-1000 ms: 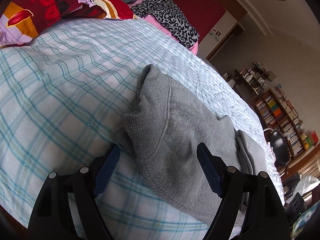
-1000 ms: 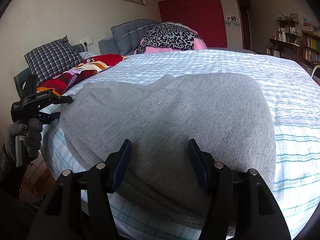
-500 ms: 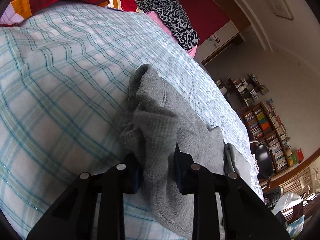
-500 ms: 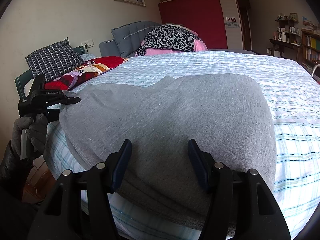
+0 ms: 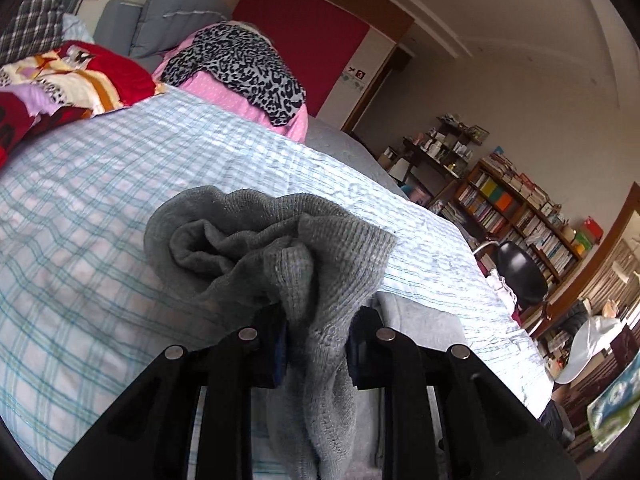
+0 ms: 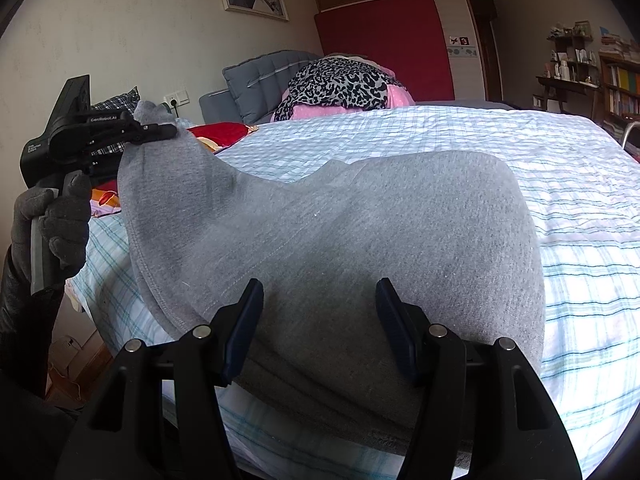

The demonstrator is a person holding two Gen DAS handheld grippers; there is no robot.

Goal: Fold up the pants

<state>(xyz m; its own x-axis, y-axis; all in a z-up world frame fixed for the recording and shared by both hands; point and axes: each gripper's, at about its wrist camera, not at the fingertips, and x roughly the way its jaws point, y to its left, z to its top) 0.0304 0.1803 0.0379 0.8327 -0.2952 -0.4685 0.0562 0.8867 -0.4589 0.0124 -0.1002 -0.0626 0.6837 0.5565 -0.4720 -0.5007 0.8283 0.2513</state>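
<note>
The left gripper has just clamped onto the ribbed cuff of the grey pants and holds it above the bed's left edge, probably to fold that end over. The right gripper hovers released over the near edge.

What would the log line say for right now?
step: lifting pants end | left gripper: shut on grey pants, end raised off bed | right gripper: open over pants, not gripping
</note>
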